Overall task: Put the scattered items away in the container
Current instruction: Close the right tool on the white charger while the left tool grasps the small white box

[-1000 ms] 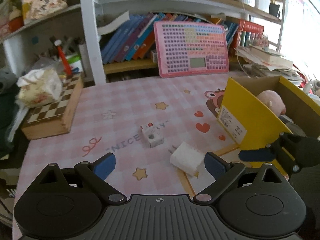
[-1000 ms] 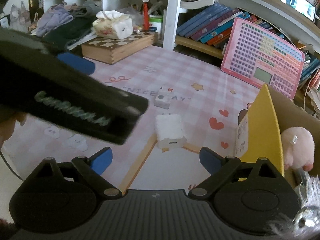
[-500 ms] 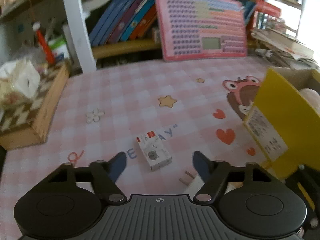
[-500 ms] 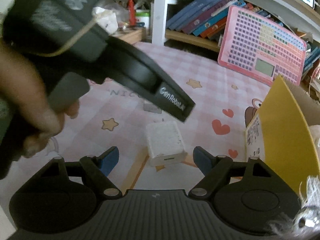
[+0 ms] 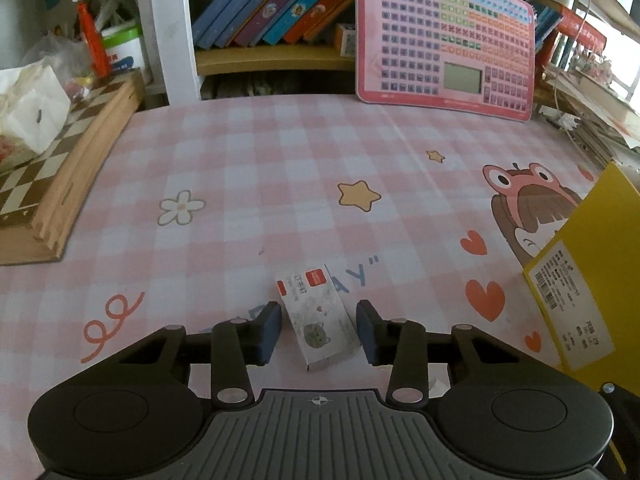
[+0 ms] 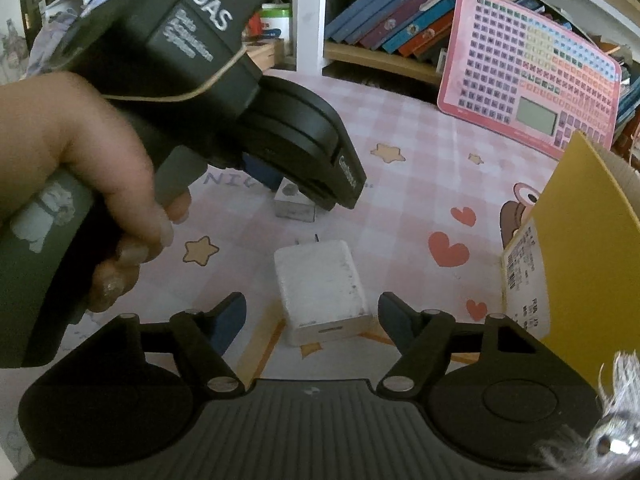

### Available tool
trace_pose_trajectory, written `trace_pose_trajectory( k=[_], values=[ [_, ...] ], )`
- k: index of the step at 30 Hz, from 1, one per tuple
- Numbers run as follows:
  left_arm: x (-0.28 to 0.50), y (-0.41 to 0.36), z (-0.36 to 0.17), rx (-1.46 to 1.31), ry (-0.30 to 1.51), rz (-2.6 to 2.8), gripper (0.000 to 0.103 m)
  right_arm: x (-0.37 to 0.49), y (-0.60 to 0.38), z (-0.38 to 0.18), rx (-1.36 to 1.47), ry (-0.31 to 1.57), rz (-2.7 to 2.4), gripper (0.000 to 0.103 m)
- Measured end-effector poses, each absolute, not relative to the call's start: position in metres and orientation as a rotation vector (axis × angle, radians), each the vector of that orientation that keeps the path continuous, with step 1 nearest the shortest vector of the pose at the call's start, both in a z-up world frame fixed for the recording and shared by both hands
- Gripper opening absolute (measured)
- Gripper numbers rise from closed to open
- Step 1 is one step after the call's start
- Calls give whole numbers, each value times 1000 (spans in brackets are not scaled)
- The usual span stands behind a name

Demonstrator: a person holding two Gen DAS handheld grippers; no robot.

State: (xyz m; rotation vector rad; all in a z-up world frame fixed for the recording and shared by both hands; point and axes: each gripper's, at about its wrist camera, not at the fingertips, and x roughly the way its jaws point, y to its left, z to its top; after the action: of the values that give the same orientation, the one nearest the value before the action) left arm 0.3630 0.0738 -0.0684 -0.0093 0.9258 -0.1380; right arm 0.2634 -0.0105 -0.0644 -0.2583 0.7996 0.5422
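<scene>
Since a second earlier, the left gripper (image 5: 318, 328) had been lowered, unclenched, astride the small white printed cardboard box (image 5: 316, 320), its long axis running between the fingers; the right gripper (image 6: 312, 318) was held released behind the white plug-in charger block (image 6: 320, 284).

Ahead of you, a white-posted bookshelf (image 5: 176, 32) behind the pink checked tabletop (image 5: 256, 184), perhaps window daylight far right.

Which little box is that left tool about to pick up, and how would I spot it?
Find the pink checked mat with the yellow box at its right. The small white staple box lies flat between the left gripper pads. Unlike the plain white charger nearby, it has red labels and a grey cat picture.
</scene>
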Motion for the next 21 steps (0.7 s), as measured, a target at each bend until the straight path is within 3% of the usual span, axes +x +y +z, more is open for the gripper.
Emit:
trace_pose_trajectory(
  k=[6,9,11,21],
  values=[
    [365,74,-69,-8,921,-139,37,270,-11,-67,-246,822,551,68],
    [364,76,-69,-21,918,-138,35,269,-12,-66,-249,820,580,58],
    [363,78,-69,-34,917,-134,32,267,-12,-65,-251,817,599,42],
    [347,90,-57,-101,907,-144,29,262,-19,-62,-230,837,623,41]
  ],
)
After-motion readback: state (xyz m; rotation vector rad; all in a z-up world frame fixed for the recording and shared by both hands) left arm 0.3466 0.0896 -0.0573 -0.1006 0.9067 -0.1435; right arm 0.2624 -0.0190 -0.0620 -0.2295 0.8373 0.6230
